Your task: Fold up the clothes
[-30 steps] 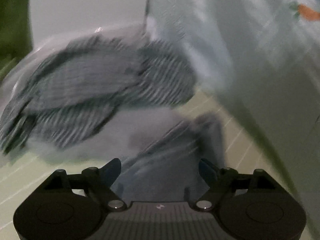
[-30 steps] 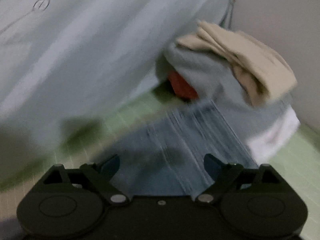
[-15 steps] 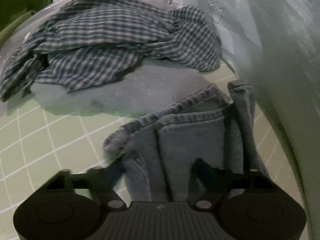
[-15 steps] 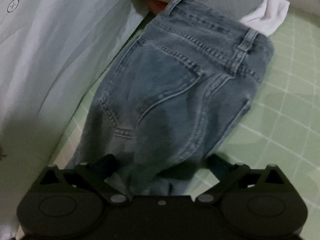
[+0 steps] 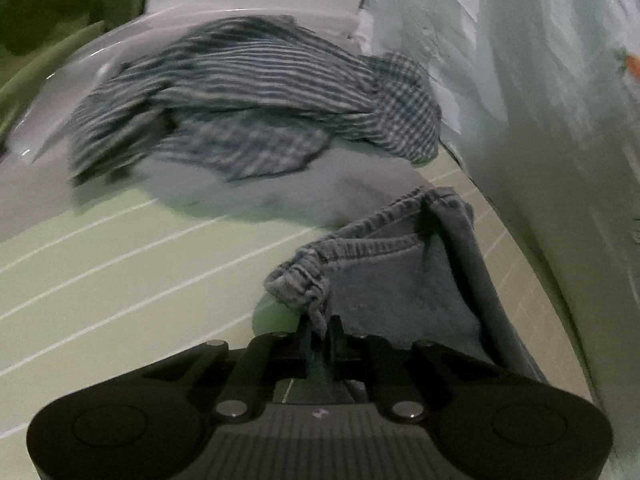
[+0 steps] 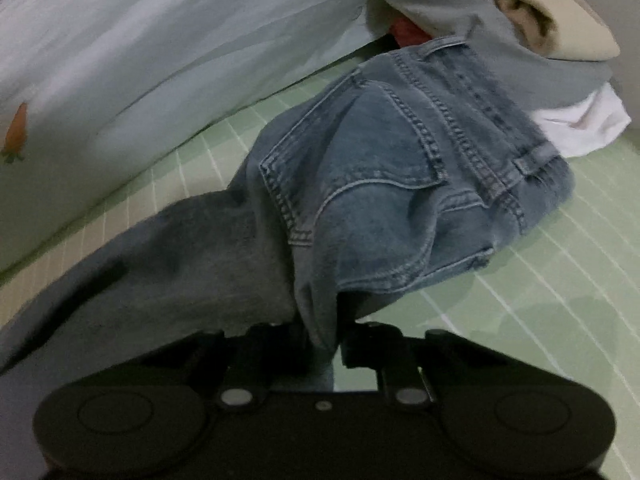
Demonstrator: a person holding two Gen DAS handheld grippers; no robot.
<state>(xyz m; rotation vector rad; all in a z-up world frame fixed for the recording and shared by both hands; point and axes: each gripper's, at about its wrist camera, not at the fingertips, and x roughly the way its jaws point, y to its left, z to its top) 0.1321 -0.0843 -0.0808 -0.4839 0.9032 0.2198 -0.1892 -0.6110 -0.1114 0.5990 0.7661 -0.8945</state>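
A pair of blue jeans (image 6: 392, 196) lies on a green grid-patterned sheet (image 6: 560, 280). The right wrist view shows the seat with a back pocket and the waistband at the far end. My right gripper (image 6: 322, 340) is shut on a fold of the denim and lifts it off the sheet. In the left wrist view the jeans' leg hems (image 5: 380, 264) are bunched and raised. My left gripper (image 5: 320, 336) is shut on the hem edge.
A checked shirt (image 5: 256, 108) lies in a heap on a white basin (image 5: 80, 64) ahead of the left gripper. A pale blue quilt (image 6: 160, 48) runs along one side. A pile of beige, grey, red and white clothes (image 6: 500, 20) sits beyond the waistband.
Both grippers were open over the jeans half a second ago. Both have now closed on the denim and raised it off the sheet.
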